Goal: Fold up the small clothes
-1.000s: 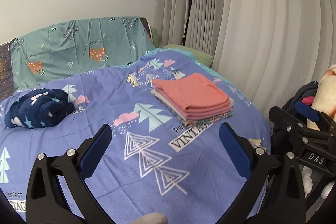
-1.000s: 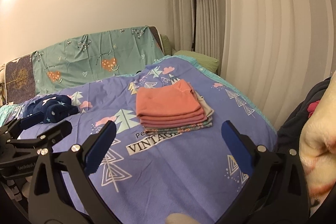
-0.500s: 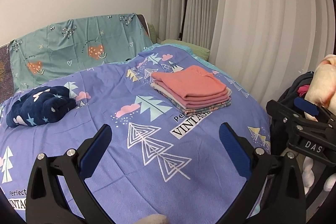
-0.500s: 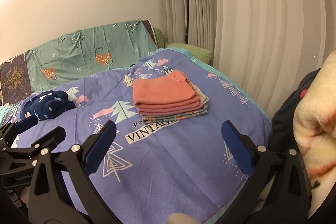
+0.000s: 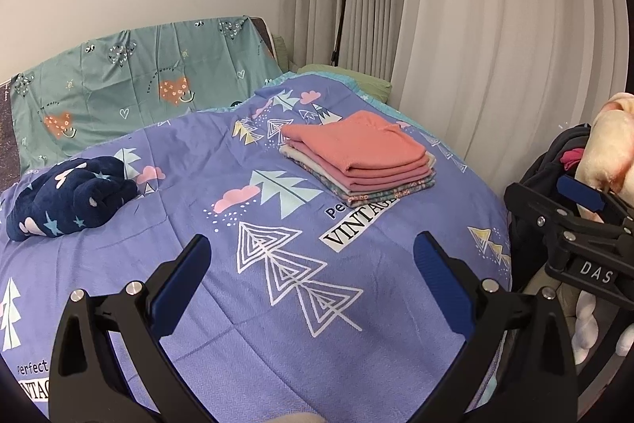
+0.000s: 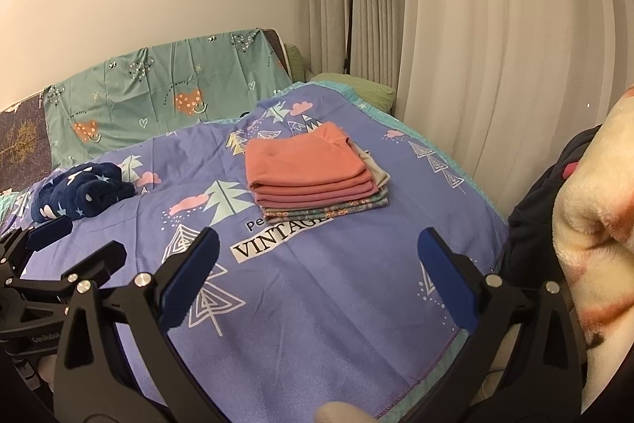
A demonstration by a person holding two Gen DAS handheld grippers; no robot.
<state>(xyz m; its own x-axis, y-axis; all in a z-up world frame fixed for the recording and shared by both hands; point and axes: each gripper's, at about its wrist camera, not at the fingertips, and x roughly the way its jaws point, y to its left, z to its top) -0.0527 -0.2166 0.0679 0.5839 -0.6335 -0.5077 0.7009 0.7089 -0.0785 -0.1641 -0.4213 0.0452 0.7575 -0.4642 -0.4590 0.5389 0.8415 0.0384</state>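
So the stack of folded clothes [image 5: 358, 161], salmon-pink pieces on top of patterned ones, sits toward the far right of the purple bedspread [image 5: 245, 288], its near edge covering part of the printed words "VINTAGE" and "Pe…". A crumpled navy star-print garment [image 5: 71, 197] lies well apart at the far left. My left gripper [image 5: 313, 278] and my right gripper [image 6: 319, 276], labelled "DAS", both hover spread wide and empty above the near bedspread.

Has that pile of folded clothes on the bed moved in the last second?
No. The pile still covers the same start of the printed word on the bedspread; only the cameras shifted.
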